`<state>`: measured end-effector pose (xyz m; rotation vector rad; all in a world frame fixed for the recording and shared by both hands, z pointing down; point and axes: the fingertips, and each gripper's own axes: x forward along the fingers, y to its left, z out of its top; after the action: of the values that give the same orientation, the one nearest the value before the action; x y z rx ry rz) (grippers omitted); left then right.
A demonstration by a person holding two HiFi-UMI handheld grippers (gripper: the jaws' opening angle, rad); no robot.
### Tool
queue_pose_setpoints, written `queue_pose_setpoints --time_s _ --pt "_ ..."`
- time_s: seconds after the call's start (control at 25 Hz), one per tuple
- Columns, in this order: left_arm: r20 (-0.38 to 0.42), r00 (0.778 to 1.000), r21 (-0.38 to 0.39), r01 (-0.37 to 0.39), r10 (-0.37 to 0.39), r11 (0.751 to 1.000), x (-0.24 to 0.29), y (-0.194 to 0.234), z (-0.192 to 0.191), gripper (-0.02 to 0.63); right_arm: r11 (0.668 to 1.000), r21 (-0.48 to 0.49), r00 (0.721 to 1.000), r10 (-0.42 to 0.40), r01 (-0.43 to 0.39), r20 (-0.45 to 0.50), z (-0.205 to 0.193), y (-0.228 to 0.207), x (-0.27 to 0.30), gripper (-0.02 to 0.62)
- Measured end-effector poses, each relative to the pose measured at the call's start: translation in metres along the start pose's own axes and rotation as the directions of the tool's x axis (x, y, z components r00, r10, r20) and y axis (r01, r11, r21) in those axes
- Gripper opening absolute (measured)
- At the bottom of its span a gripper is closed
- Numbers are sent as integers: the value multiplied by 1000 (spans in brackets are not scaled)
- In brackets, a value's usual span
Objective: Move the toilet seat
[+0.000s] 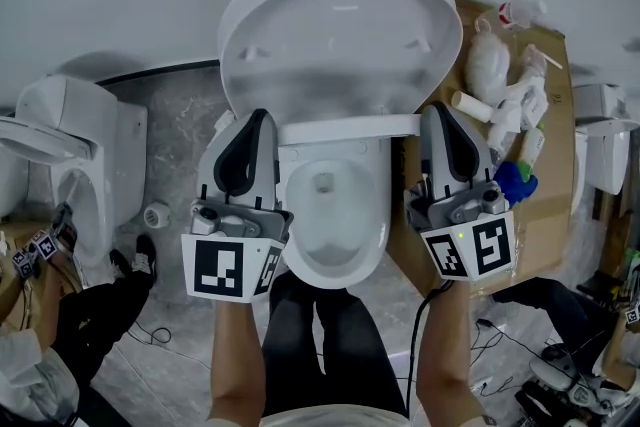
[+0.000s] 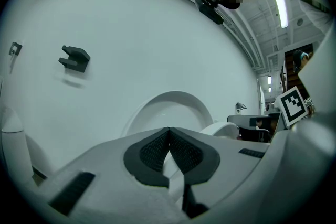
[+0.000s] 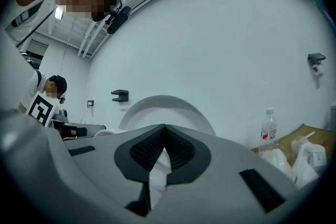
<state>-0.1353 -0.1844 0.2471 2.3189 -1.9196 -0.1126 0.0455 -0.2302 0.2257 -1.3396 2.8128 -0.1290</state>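
A white toilet stands in front of me in the head view, its oval lid and seat (image 1: 340, 25) raised against the wall above the open bowl (image 1: 330, 250). My left gripper (image 1: 259, 115) points at the hinge's left end, jaws shut and empty. At the hinge's right end is my right gripper (image 1: 438, 107), also shut and empty. In the left gripper view the shut left gripper (image 2: 169, 129) faces the raised lid (image 2: 173, 105). In the right gripper view the right gripper (image 3: 164, 126) faces the same lid (image 3: 164, 105). I cannot tell whether either touches the toilet.
A second toilet (image 1: 70, 145) stands at the left, a third (image 1: 605, 150) at the right edge. Flat cardboard (image 1: 545, 225) on the right carries bottles, white bags (image 1: 490, 60) and a blue object (image 1: 515, 181). A plastic bottle (image 3: 268, 131) shows beside the lid. My legs (image 1: 320, 335) stand before the bowl.
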Motion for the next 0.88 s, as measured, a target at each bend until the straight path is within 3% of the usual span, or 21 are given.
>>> queue_pose_setpoints --time_s 0.88 --pt "13 1000 8 -1 1 1000 30 18 4 10 999 1 999 32 -32 5 1 -12 36 12"
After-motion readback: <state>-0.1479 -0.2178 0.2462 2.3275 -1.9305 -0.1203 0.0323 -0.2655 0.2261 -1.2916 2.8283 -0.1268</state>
